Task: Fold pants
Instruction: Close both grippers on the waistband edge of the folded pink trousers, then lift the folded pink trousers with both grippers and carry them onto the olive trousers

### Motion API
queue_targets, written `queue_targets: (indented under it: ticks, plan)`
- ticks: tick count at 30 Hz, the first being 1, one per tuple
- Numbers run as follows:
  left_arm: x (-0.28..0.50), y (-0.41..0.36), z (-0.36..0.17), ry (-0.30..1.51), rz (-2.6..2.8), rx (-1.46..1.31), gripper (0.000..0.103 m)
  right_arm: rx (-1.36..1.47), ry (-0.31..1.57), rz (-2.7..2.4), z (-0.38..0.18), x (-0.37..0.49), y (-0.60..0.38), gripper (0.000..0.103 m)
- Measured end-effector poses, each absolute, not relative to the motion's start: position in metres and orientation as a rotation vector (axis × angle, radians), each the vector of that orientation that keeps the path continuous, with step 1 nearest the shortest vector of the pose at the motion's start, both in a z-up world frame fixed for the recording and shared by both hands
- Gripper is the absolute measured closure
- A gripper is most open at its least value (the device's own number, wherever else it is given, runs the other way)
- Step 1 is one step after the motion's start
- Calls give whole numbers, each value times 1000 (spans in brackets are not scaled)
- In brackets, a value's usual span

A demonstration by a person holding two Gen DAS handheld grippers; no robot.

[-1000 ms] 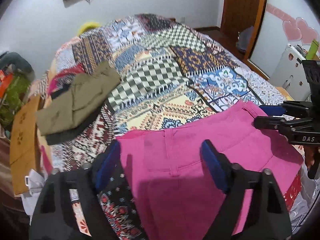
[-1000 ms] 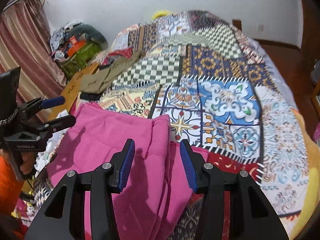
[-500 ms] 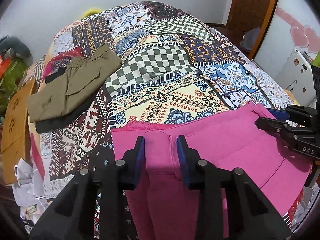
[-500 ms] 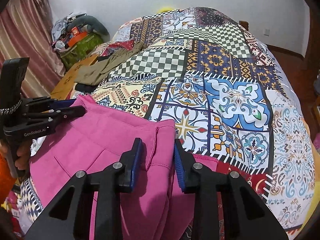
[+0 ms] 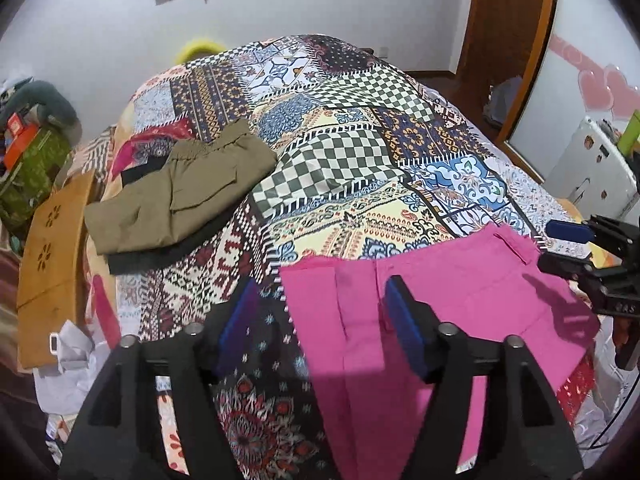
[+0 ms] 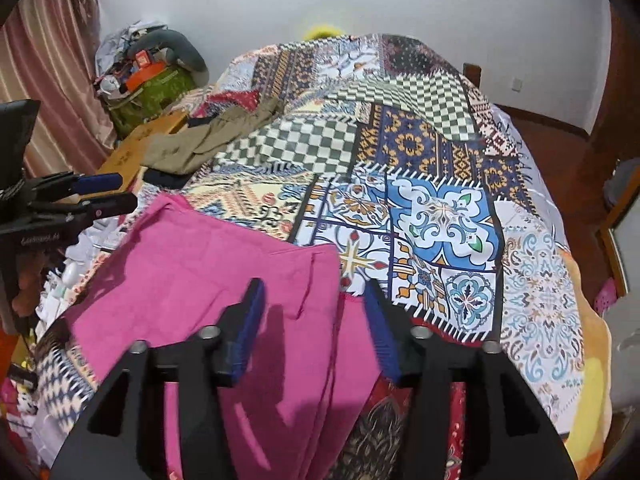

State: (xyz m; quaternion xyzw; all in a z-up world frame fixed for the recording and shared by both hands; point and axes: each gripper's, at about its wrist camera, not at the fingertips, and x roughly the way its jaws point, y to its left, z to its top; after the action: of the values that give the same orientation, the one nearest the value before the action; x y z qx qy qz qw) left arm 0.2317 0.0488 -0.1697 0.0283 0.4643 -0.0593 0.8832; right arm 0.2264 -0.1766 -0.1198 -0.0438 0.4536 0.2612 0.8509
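Observation:
Pink pants [image 5: 452, 312] lie on the near edge of a patchwork bedspread [image 5: 340, 152], waistband toward the far side, legs hanging off the near edge. My left gripper [image 5: 320, 320] is open above the waistband's left corner, holding nothing. My right gripper [image 6: 316, 328] is open above the waistband's right corner of the pink pants [image 6: 192, 272], holding nothing. The right gripper also shows in the left wrist view [image 5: 568, 246], and the left gripper in the right wrist view [image 6: 112, 192].
Folded olive pants [image 5: 176, 196] lie on dark clothing at the bed's left side. A wooden board [image 5: 52, 256] leans beside the bed. A green bag with clutter [image 6: 152, 88] stands by the curtain. A white cabinet [image 5: 592, 168] stands at right.
Both grippers have opened from nearly shut on the waistband and pulled back a little. The pink pants now lie flat on the bed.

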Motion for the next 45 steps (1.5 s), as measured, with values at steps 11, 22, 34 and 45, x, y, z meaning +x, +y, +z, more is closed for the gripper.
queue_targets:
  ticks: [11,22,34,45]
  plan:
    - [217,52,-213,1109,-151,-76,24,-12,1023,540,-135,202,-184,34]
    - [223,50,-220,1131,-244,-205,48,131,1075,529,-161,210,-198,40]
    - [223,44,-195,1068,-187,-163,83,125,1032,558,-150,221,-191,87]
    - [216,73,-129,884,-81,-47,85,24,892,646,-100,234,-145,91]
